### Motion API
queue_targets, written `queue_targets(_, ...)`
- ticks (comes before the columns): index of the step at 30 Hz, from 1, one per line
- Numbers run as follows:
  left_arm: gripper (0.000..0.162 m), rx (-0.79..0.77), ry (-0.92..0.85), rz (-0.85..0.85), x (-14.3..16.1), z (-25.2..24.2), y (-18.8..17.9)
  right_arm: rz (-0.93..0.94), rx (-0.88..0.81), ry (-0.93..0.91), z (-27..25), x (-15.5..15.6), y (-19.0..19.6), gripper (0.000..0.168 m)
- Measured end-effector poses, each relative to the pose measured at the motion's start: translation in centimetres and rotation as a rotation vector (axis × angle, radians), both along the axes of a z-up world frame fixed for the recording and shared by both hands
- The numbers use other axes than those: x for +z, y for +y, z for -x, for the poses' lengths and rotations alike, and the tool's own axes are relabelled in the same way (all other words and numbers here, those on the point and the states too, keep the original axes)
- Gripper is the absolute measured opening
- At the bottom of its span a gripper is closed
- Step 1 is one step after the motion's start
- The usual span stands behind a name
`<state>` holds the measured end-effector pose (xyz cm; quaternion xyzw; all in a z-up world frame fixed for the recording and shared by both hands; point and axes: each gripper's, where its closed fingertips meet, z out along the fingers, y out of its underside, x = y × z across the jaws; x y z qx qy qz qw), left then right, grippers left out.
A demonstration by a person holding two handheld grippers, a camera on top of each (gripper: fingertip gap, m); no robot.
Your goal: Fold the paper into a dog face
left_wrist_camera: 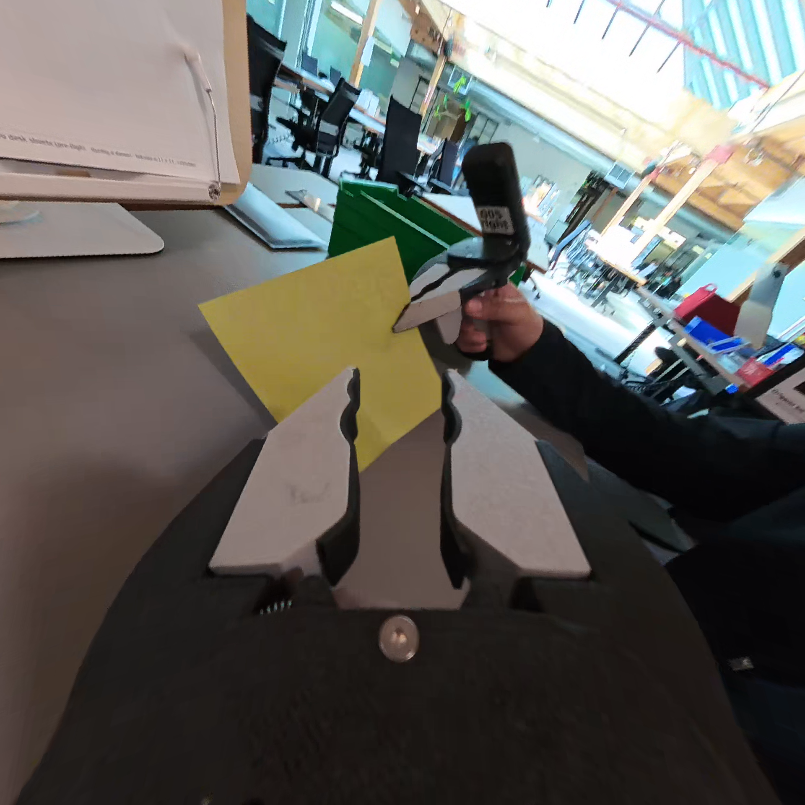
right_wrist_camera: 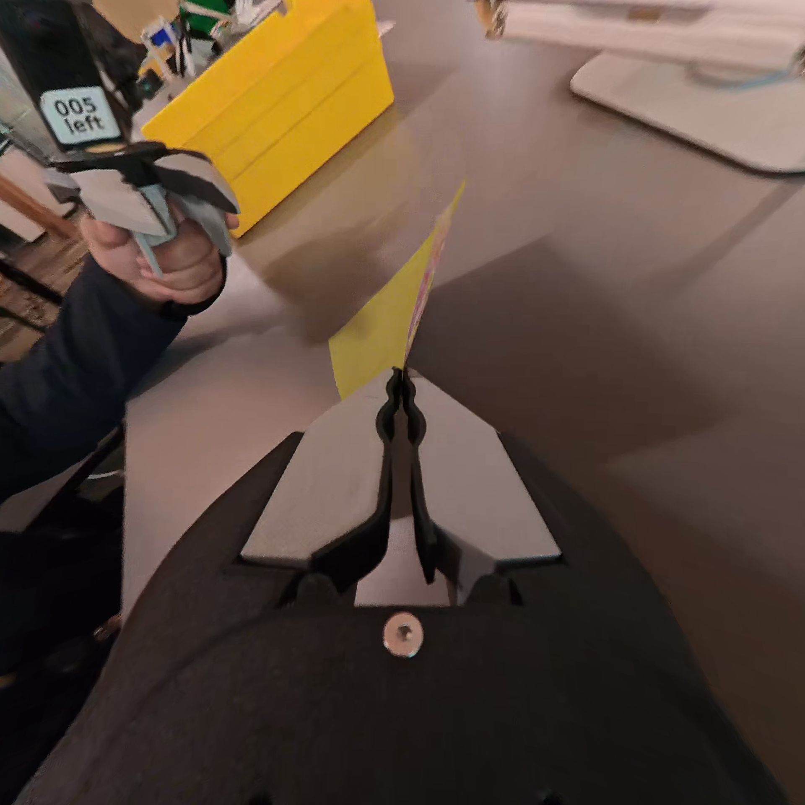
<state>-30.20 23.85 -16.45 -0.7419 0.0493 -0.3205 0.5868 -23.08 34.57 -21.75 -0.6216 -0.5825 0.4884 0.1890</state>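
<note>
No fold shows anywhere on the yellow paper (left_wrist_camera: pixel 324 344), so as I read it the dog face has barely been started. The sheet is a flat, uncreased square, lifted off the grey desk (left_wrist_camera: pixel 109 370) and tilted, with its lower corner hidden behind the near fingers. The right gripper (right_wrist_camera: pixel 401 371) has its fingers pressed together on one edge of the sheet; from its own camera the paper runs away edge-on, with a hint of pink print on the far face, though the blur makes that hard to read. The left gripper (left_wrist_camera: pixel 400 374) hangs just beside the sheet's lower corner with its fingers spread and nothing between them. A person's hand (left_wrist_camera: pixel 501 324) in a dark sleeve works the right tool. A yellow bin (right_wrist_camera: pixel 279 104) and a green bin (left_wrist_camera: pixel 383 222) sit further back on the desk, well apart from the work, along with a white monitor base (left_wrist_camera: pixel 74 231). Everything is left to do, by my judgement: the first diagonal fold, then the two ear flaps and the chin tuck. The free gripper probably needs to catch a corner first.
</note>
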Motion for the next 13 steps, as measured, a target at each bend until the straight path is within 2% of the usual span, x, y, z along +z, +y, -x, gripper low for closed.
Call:
queue_targets(4,0.032,0.022,0.188,0.082,-2.8,-0.9,0.9,-0.028,0.097,-0.130,-1.4,-2.1,-0.6,0.000)
queue_targets(8,0.032,-0.062,0.281,0.119,-4.4,-3.2,0.8,0.003,0.161,-0.187,-2.2,-3.0,-1.3,0.000)
queue_targets(10,0.032,-0.121,0.319,0.144,-5.3,-4.5,0.5,-0.041,0.168,-0.206,-2.2,-3.5,-1.3,0.000)
queue_targets(13,0.027,-0.118,0.429,0.214,-7.6,-4.8,0.7,-0.123,0.213,-0.211,-2.2,-3.9,-2.1,0.000)
